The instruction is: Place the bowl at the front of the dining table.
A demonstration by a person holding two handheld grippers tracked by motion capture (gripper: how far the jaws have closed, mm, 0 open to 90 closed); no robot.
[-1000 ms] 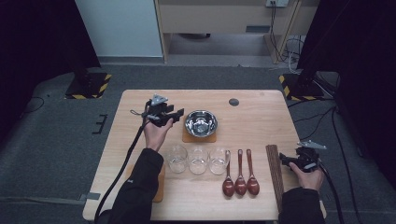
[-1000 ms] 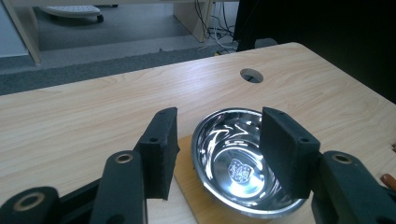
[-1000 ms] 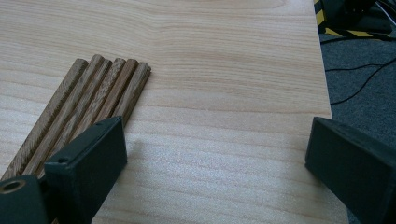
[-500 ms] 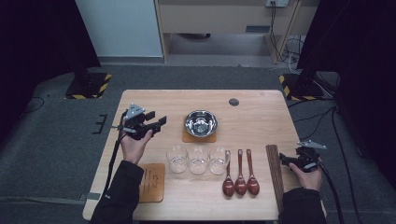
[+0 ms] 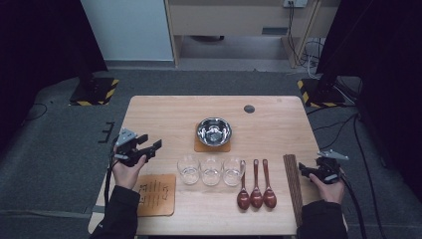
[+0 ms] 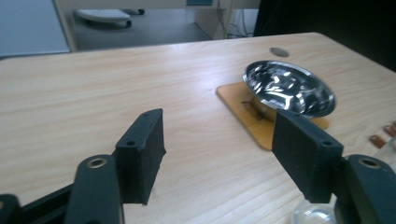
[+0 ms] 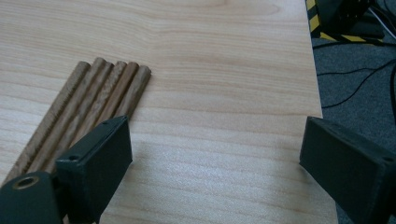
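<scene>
Overhead, my left gripper [image 5: 151, 148] hangs open, jaws just widened, empty, well left of the shiny round steel bowl [image 5: 214, 131]. Its own view puts the bowl [image 6: 289, 88] ahead-right. My right gripper [image 7: 215, 158], seemingly open, stands beside brown wooden chopsticks [image 7: 88, 112].

The light wooden table [image 5: 164, 112] carries a shiny metal bowl [image 5: 214, 131] on a brown mat [image 5: 199, 147]. Near the bowl stand three clear glasses [image 5: 211, 171], with three dark wooden spoons [image 5: 256, 197] and brown wooden sticks [image 5: 293, 188] beside them.
</scene>
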